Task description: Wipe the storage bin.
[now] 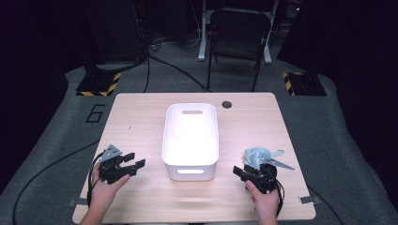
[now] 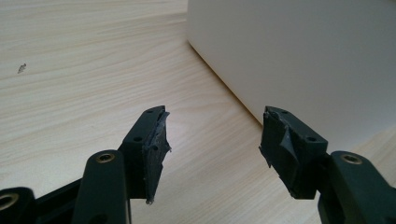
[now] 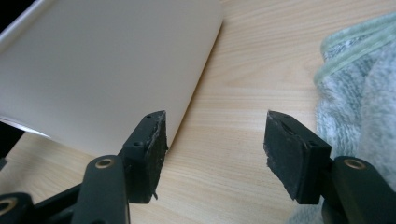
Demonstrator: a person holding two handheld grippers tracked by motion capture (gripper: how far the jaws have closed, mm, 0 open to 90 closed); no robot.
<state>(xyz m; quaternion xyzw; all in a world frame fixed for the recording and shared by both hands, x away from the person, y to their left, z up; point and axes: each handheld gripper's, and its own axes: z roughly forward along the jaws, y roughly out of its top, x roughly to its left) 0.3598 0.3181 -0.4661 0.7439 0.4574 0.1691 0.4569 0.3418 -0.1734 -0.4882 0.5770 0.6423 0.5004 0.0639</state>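
A white plastic bin stands in the middle of the wooden table. A crumpled grey-green cloth lies on the table to its right. My left gripper is held low over the table left of the bin, open, with nothing between its jaws. In the left gripper view the left gripper points at bare wood beside the bin wall. My right gripper sits just in front of the cloth, open and holding nothing. In the right gripper view the right gripper stands between the bin and the cloth.
A round cable hole is near the table's far edge. A dark chair stands on the floor beyond the table. Cables trail from both grippers off the near edge.
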